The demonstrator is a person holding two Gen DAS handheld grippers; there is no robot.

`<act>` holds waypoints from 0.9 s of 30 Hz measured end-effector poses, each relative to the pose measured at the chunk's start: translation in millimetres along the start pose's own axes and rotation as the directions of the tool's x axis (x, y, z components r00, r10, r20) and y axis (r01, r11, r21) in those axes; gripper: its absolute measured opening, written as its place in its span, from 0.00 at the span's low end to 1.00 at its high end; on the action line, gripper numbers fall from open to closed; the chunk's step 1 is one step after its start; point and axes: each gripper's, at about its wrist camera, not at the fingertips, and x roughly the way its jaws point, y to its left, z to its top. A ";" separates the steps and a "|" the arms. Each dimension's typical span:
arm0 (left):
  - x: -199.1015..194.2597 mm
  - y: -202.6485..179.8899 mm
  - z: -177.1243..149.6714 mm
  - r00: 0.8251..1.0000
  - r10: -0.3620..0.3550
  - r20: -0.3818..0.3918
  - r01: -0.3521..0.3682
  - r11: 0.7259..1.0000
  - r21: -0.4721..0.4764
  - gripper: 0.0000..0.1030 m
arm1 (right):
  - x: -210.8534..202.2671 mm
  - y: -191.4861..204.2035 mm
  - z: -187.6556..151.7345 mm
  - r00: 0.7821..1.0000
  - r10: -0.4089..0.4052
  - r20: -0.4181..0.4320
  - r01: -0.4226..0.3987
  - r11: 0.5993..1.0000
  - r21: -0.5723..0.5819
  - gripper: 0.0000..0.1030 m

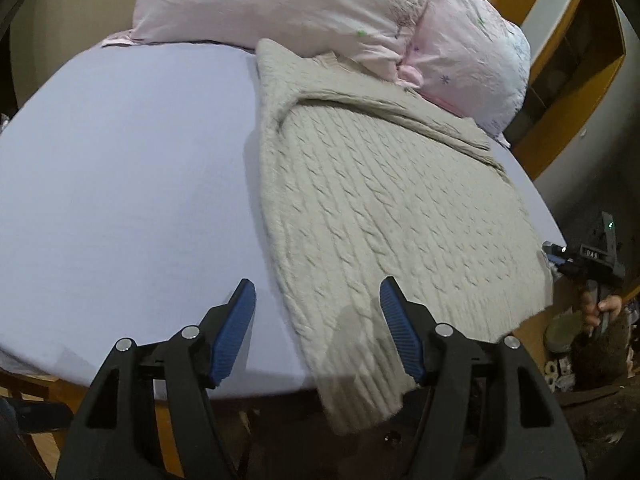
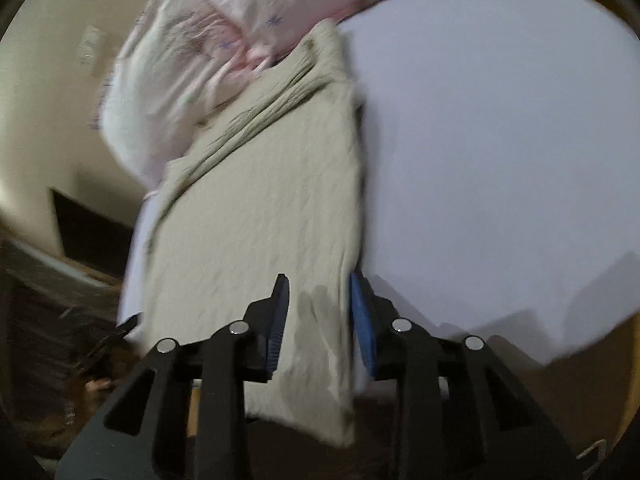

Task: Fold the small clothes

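Note:
A beige cable-knit sweater lies flat on the lilac bed sheet, its near end hanging over the bed's front edge. My left gripper is open and empty, hovering just above the sweater's near left edge. In the right wrist view the same sweater is blurred; my right gripper is open over its hanging near end, one blue pad by the sweater's right edge, apart from the cloth. The right gripper also shows in the left wrist view, off the bed's right side.
Pink flowered pillows lie at the head of the bed, touching the sweater's far end; they also show in the right wrist view. A wooden frame stands at the right. Clutter lies on the floor below the bed's right corner.

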 end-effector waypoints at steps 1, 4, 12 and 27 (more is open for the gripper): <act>-0.6 -2.3 -2.7 1.000 -0.008 -0.004 0.008 1.000 0.005 0.61 | 2.0 -1.1 -5.2 0.999 0.040 -0.016 -0.040 0.999 0.007 0.27; -2.4 -11.3 -11.6 0.999 -0.024 -0.027 0.024 1.000 0.017 0.50 | 12.3 -4.8 -20.8 0.985 0.159 -0.072 -0.156 0.987 0.046 0.14; 2.1 -16.1 -11.8 0.995 -0.024 -0.100 0.023 1.000 -0.009 0.09 | 13.9 26.1 -3.1 0.946 0.325 -0.024 -0.325 0.945 -0.021 0.07; 66.7 25.6 229.0 0.976 0.069 0.206 -0.048 0.993 -0.106 0.09 | 116.4 45.9 236.2 0.894 0.263 0.362 -0.306 0.950 0.067 0.07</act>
